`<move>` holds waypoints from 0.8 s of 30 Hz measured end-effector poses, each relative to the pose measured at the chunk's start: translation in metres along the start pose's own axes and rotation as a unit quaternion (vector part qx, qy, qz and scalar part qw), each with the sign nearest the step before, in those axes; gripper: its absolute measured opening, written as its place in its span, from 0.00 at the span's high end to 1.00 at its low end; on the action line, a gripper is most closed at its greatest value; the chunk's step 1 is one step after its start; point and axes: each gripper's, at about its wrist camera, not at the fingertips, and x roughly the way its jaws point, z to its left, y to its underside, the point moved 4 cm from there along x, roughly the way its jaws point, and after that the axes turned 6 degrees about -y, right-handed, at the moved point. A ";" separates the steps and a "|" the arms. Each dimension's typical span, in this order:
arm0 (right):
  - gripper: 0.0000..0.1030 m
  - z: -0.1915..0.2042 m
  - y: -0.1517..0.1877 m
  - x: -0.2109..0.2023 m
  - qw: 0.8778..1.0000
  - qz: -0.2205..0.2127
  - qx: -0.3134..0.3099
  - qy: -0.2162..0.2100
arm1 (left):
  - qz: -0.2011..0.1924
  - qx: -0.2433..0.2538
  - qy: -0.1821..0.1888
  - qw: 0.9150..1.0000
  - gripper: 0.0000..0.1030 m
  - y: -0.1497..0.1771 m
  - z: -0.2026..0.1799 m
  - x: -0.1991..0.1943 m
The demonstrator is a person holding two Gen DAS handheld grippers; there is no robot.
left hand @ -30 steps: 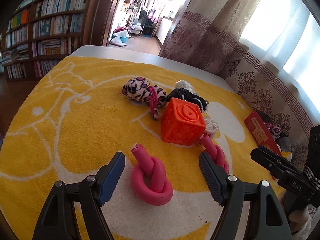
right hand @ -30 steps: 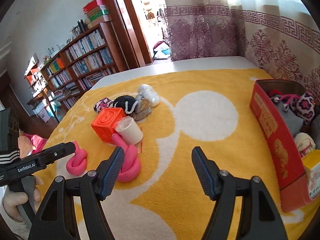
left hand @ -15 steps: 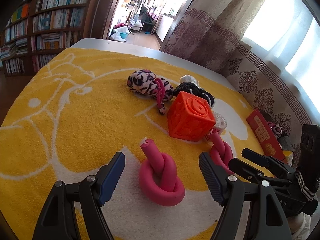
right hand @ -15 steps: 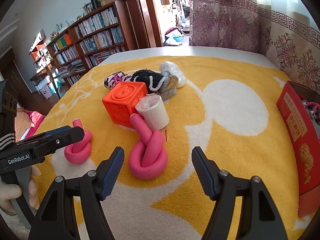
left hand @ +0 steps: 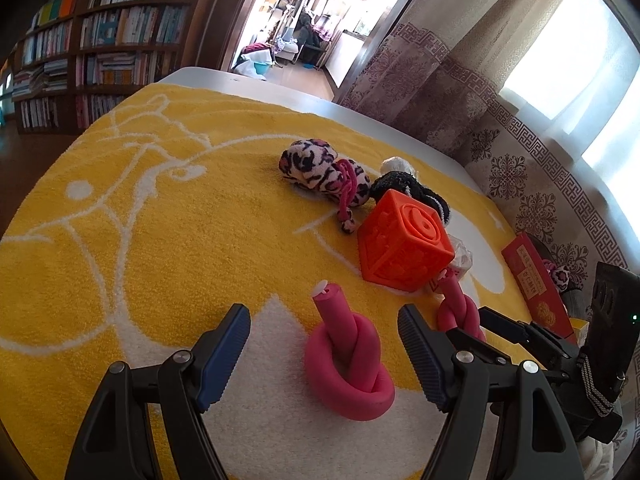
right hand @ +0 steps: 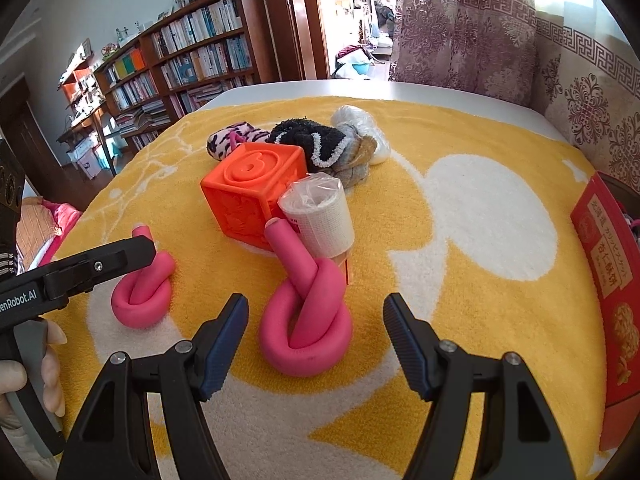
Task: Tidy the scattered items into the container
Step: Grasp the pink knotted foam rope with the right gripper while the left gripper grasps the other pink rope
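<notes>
Left wrist view shows the left tool (left hand: 324, 334) with its jaws spread wide, empty, over a knotted pink foam tube (left hand: 348, 364) lying between the blue pads without touching them. Right wrist view shows the right tool (right hand: 316, 328) likewise wide and gripping nothing, framing a second knotted pink tube (right hand: 306, 312). Just behind that tube stand a wrapped white roll (right hand: 320, 216) and an orange cube (right hand: 250, 192), with a leopard-print sock (left hand: 320, 170) and a black sock (right hand: 310, 140) beyond. All rest on a yellow towel (right hand: 460, 280) covering the counter. The red box (right hand: 608, 280) sits at the towel's right edge, well apart from both tubes.
</notes>
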 end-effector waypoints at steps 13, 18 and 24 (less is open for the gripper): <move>0.51 -0.010 0.002 0.001 1.000 0.006 0.015 0.021 | 0.006 0.017 0.008 1.000 0.25 0.005 -0.010 0.001; 0.51 -0.025 0.002 -0.005 0.999 -0.005 0.045 0.027 | 0.015 0.048 0.011 0.999 0.25 0.013 -0.025 0.005; 0.51 -0.025 0.004 -0.004 0.999 -0.004 0.049 0.020 | 0.016 0.050 0.005 0.999 0.25 0.013 -0.024 0.007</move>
